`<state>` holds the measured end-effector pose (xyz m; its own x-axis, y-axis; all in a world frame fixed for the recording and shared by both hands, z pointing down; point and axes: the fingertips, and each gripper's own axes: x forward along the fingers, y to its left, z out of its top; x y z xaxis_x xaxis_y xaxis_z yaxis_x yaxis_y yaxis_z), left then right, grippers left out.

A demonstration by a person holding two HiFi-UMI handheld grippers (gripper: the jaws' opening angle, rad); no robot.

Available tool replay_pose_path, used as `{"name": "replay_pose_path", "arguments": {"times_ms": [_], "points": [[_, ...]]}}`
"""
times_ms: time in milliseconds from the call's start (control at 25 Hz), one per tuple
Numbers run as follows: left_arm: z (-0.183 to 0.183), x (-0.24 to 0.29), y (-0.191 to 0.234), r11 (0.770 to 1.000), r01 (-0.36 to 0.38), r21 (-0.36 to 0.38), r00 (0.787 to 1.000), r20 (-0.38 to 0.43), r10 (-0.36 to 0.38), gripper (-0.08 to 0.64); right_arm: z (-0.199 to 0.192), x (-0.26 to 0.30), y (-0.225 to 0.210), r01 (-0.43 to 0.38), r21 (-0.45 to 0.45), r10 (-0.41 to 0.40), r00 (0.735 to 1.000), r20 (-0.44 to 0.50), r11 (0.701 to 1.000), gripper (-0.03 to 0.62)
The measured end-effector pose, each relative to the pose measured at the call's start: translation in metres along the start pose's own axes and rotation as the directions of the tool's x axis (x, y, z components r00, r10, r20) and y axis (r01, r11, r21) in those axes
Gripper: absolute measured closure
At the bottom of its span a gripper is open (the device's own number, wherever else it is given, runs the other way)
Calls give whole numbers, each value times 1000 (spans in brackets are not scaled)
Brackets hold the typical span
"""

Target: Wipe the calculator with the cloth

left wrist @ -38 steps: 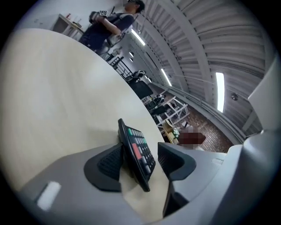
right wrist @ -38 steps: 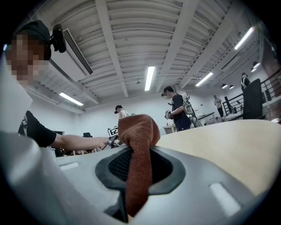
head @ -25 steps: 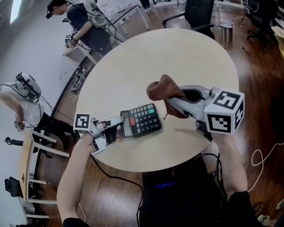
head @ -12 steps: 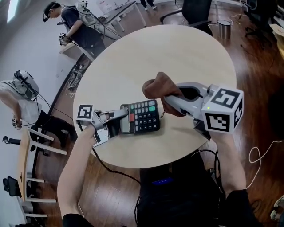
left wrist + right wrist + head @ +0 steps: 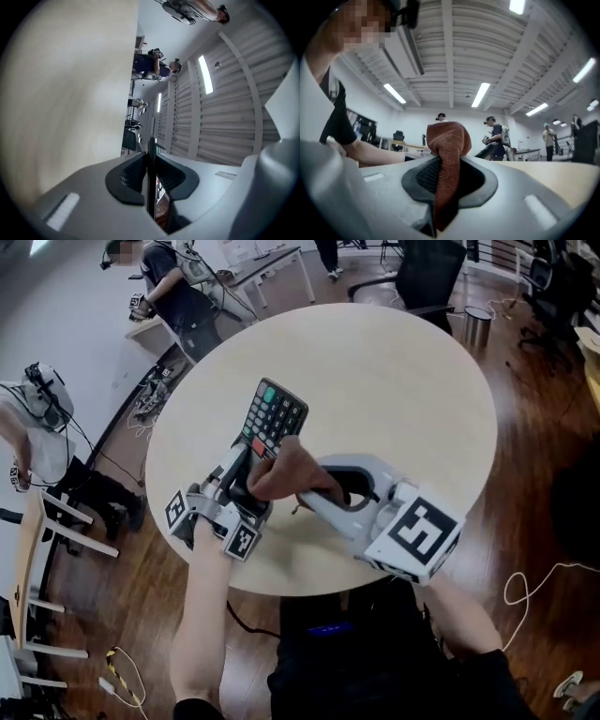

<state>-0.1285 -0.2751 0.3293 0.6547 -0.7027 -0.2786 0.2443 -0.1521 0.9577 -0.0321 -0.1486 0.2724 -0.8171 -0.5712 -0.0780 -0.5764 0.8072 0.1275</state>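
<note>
Head view first. A flat black plastic calculator [image 5: 274, 418] with grey and coloured keys is held up over the left part of the round, pale wooden worktop [image 5: 403, 381]. Its near end is gripped by the left hand-held gripper [image 5: 246, 457], whose jaws have just been closing on it. Its long side runs away from the person, up the picture. A soft rust-brown cloth [image 5: 286, 470] is pinched in the right hand-held gripper [image 5: 307, 495]. The cloth seems to be laid on the near end of the calculator, just beside the left jaws.

Left gripper view next. The calculator [image 5: 151, 154] is seen edge-on as a thin dark strip, with both pads pressed on it.

Right gripper view last. The cloth [image 5: 447, 136] is squeezed between the closed jaws and is bunched above them.

The far keys are judged to lie straight beyond the cloth, so a wipe could be pushed along the long side. The right hand is the nearer one.
</note>
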Motion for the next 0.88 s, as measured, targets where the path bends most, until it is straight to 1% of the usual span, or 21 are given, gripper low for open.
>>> {"name": "replay_pose_path", "arguments": {"times_ms": [40,80,120,160,200,280,360,400,440,480,520,560,600,640,680,720,760,800,880], "points": [[-3,1,-2,999,23,-29,1000,7,-23,499,-6,15,17,-38,-92,33,998,-52,995,528],[-8,2,-5,998,37,-50,999,1,-37,499,-11,27,28,-60,-178,44,994,-96,982,528],[-14,2,-7,997,43,-61,999,-14,-44,499,-12,35,32,-69,-243,40,992,-122,968,528],[-19,2,-10,997,46,-64,998,-30,-48,499,-11,39,32,-69,-280,35,992,-125,957,528],[-22,2,-13,997,48,-62,998,-44,-51,499,-9,41,30,-66,-295,36,994,-108,953,528],[-25,2,-17,997,56,-55,997,-56,-59,499,-1,36,20,-53,-300,40,998,-49,953,528],[-25,3,-18,997,65,-52,996,-60,-68,499,9,26,7,-17,-306,17,1000,-2,952,528],[-25,4,-18,996,67,-52,996,-61,-70,499,15,21,-3,14,-302,-8,1000,22,953,528],[-25,4,-18,996,68,-54,996,-60,-71,499,22,14,-15,61,-283,-50,998,46,957,528],[-24,4,-18,996,70,-57,996,-57,-73,499,27,7,-32,128,-250,-116,991,63,960,528],[-23,3,-17,995,72,-62,996,-50,-75,499,33,-3,-52,212,-219,-201,977,72,953,528],[-23,3,-17,995,76,-68,996,-42,-79,499,38,-14,-72,301,-201,-290,954,80,932,528],[-22,3,-17,994,81,-74,996,-35,-83,500,43,-25,-91,381,-195,-369,925,96,904,528],[-22,3,-17,993,86,-80,996,-29,-89,500,49,-35,-105,440,-191,-424,898,119,878,528],[-23,3,-17,992,91,-84,995,-25,-94,500,55,-43,-112,475,-182,-455,879,145,861,528],[-23,3,-17,992,96,-86,995,-21,-98,500,61,-47,-113,491,-174,-464,869,172,854,528],[-23,3,-18,991,100,-88,995,-18,-102,500,65,-47,-109,489,-180,-456,868,196,853,528],[-23,4,-18,990,105,-90,994,-15,-107,500,67,-43,-102,475,-198,-437,875,207,857,528],[-23,4,-19,989,112,-96,993,-14,-114,500,61,-25,-86,423,-237,-386,903,188,875,528]]}}
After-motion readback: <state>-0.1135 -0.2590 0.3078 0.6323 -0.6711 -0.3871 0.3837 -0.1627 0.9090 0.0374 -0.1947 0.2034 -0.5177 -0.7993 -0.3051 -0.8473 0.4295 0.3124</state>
